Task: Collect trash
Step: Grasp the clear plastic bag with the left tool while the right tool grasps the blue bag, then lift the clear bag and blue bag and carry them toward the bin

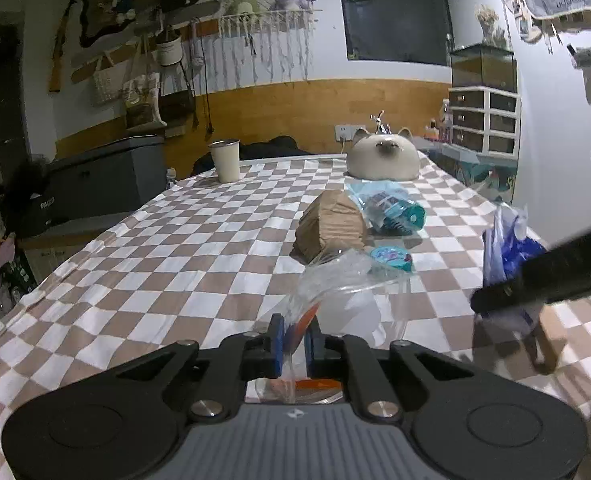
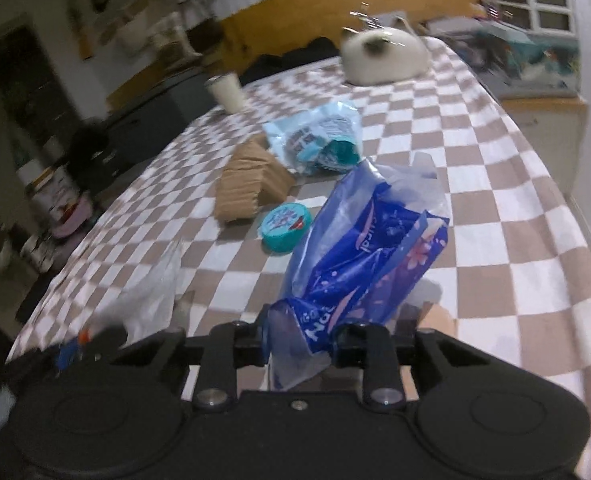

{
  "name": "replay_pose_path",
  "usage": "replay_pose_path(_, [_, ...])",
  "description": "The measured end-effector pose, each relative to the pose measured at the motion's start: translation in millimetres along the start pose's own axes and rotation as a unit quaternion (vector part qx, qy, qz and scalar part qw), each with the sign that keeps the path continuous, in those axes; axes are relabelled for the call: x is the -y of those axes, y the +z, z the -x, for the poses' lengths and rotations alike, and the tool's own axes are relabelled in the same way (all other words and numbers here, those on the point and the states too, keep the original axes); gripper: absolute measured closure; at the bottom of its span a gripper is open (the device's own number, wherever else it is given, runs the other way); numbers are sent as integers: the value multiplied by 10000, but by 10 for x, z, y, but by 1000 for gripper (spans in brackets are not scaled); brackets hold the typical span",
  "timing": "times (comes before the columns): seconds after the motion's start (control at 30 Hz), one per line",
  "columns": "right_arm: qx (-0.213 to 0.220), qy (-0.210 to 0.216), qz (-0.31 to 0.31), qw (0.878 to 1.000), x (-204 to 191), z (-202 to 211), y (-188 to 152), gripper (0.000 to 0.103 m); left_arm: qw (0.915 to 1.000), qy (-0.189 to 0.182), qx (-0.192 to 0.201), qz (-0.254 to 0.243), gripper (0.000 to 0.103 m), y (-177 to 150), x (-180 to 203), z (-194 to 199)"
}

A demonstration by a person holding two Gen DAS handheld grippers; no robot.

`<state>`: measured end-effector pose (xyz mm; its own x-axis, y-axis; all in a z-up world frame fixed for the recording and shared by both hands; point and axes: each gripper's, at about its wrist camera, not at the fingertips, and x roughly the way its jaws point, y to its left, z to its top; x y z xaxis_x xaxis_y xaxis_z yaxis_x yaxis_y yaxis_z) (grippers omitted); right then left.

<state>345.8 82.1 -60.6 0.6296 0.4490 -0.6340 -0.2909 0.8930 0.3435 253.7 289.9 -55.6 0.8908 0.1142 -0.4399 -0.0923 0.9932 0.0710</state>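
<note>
My left gripper (image 1: 295,340) is shut on a clear plastic bag (image 1: 347,292) that hangs open in front of it above the checkered tablecloth (image 1: 155,260). My right gripper (image 2: 299,344) is shut on a crumpled blue plastic wrapper (image 2: 367,248), which stands up between its fingers; the same blue plastic wrapper (image 1: 507,256) and right gripper show at the right of the left wrist view. Loose on the table lie a brown paper bag (image 1: 331,228), a teal round lid (image 1: 391,258) and a light blue snack packet (image 1: 391,208). The clear plastic bag (image 2: 151,296) is blurred at the left of the right wrist view.
A cream cup (image 1: 225,160) stands at the far left of the table and a cat-shaped ornament (image 1: 383,158) at the far end. A white drawer unit (image 1: 483,120) lines the right wall, a grey box (image 1: 107,176) stands left of the table.
</note>
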Motion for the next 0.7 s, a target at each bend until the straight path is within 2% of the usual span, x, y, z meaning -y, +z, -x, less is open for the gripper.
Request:
replay_pose_path(0.17, [43, 232, 476, 9986, 63, 285, -157, 78, 9998, -35, 63, 162, 94, -53, 102, 198])
replay_pose_path(0.43, [149, 360, 1013, 9941, 86, 723, -397, 79, 9990, -57, 143, 412, 95, -166, 327, 548])
replay_pose_path(0.7, [390, 391, 1270, 9904, 186, 1153, -551, 79, 9979, -38, 379, 533, 97, -216, 587, 955])
